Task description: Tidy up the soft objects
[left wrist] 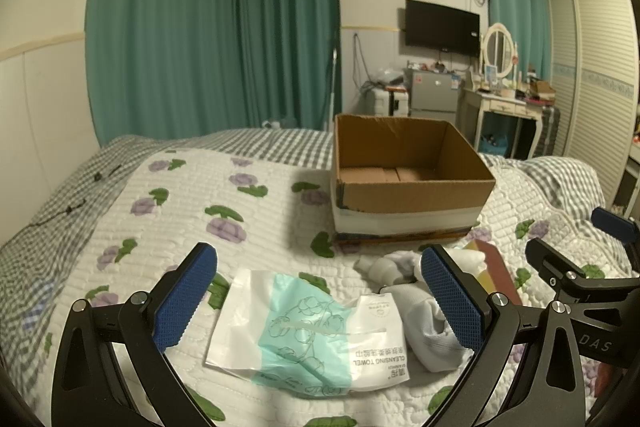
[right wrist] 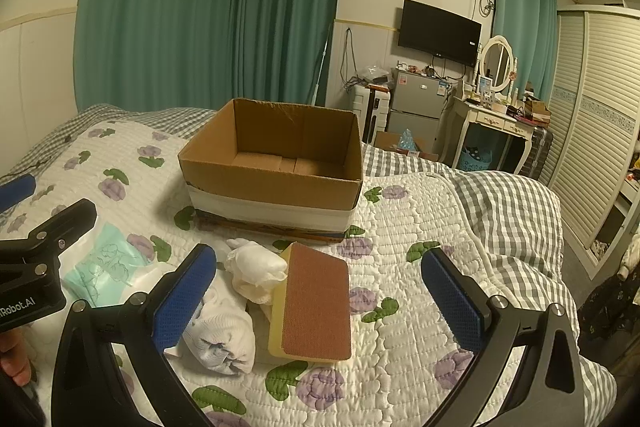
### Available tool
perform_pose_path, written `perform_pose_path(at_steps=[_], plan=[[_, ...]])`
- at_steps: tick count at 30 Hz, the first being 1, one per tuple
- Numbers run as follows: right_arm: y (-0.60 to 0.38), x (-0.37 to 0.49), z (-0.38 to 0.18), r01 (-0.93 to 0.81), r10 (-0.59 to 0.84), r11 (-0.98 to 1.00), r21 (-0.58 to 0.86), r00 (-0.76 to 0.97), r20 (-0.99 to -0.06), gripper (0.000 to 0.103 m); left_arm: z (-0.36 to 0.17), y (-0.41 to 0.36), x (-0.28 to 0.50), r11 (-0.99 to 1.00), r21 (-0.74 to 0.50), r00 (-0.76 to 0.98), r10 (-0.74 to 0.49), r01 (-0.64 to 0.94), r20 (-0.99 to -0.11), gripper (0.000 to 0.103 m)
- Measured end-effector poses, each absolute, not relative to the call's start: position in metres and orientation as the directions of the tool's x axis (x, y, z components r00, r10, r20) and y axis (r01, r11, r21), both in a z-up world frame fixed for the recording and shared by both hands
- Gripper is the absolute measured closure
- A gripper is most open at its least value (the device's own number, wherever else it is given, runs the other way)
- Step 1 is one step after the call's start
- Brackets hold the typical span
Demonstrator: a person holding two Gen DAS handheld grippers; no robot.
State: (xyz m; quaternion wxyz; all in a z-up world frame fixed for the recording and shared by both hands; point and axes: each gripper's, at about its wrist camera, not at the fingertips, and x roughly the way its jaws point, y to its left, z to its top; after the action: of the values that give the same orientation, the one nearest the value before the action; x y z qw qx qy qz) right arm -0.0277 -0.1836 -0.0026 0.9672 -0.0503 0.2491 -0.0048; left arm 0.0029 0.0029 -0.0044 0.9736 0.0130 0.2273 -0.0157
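An open cardboard box point(left wrist: 404, 187) point(right wrist: 276, 167) stands empty on the quilted bed. In front of it lie a white and teal cleansing towel pack point(left wrist: 308, 331) point(right wrist: 104, 267), white rolled socks point(left wrist: 424, 323) point(right wrist: 224, 335), a white cloth bundle point(left wrist: 384, 267) point(right wrist: 256, 271) and a yellow sponge with a brown scouring face point(right wrist: 312, 307) point(left wrist: 496, 267). My left gripper point(left wrist: 320, 303) is open, hovering just above the towel pack. My right gripper point(right wrist: 320, 303) is open above the sponge, with the socks by its left finger. Each gripper shows at the edge of the other's view.
The bed has a white floral quilt point(left wrist: 192, 203) over a grey checked sheet point(right wrist: 504, 203). Teal curtains point(left wrist: 208, 27) hang behind. A small fridge point(left wrist: 434, 95), a dressing table with mirror point(left wrist: 500, 95), a wall TV point(left wrist: 442, 27) and a wardrobe point(right wrist: 600, 115) stand beyond the bed.
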Motion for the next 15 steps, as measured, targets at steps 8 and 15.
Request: perform_pose_path(at_steps=[8, 15], plan=[[-0.1834, -0.0276, -0.0024, -0.016, -0.034, 0.995, -0.099, 0.876, -0.482, 0.000, -0.0042, 0.0031, 0.0031, 0.999, 0.018, 0.896, -0.025, 0.037, -0.444, 0.000], [-0.1839, -0.0283, -0.0028, -0.015, -0.035, 0.995, -0.101, 0.876, -0.481, 0.000, -0.0041, 0.0032, 0.0033, 0.999, 0.018, 0.896, -0.025, 0.037, -0.443, 0.000]])
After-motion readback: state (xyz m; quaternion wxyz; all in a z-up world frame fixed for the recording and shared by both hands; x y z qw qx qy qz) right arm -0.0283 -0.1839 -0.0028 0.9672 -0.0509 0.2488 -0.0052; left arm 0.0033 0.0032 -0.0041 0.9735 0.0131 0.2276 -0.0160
